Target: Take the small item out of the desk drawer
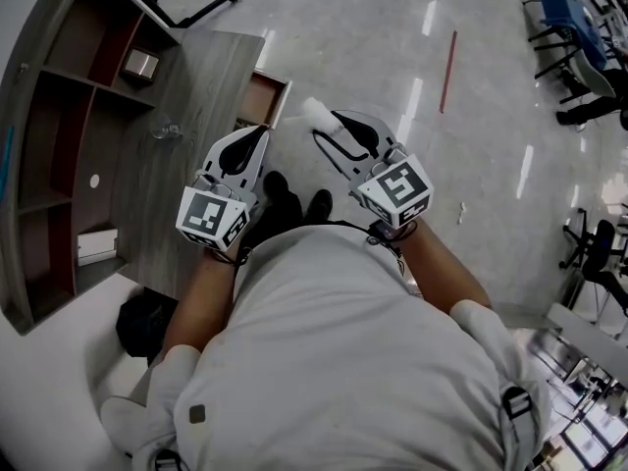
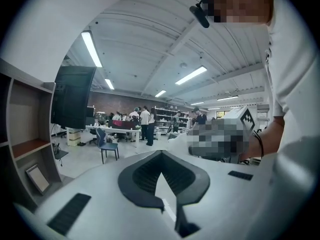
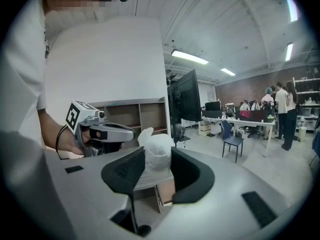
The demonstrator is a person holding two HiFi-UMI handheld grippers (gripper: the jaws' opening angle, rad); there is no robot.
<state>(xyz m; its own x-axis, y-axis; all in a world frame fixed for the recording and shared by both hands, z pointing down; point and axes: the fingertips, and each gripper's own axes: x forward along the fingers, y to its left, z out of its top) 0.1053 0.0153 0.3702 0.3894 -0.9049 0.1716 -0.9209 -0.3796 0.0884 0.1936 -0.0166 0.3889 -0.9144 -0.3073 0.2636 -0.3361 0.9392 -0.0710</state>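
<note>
Head view shows the desk (image 1: 196, 96) at far left, its drawer (image 1: 263, 99) standing open. Just beside it, the left gripper (image 1: 260, 133) is clenched on nothing. Further right, the right gripper (image 1: 324, 126) grasps the small white item (image 1: 314, 111), clear of the drawer. The removal looks done, so the next move is likely setting it down.

Long ceiling strip lights (image 2: 92, 48) give bright, even light, and the glossy floor (image 1: 392, 57) carries white glare streaks. Shadows are soft, though the shelf unit (image 1: 59, 116) at the far left is dim inside. Both gripper views are fisheye: black at the corners, with lines bowed near the edges. The white item (image 3: 157, 156) held in the right claw (image 3: 157, 149) looks washed out, and the near claw bodies are soft.
</note>
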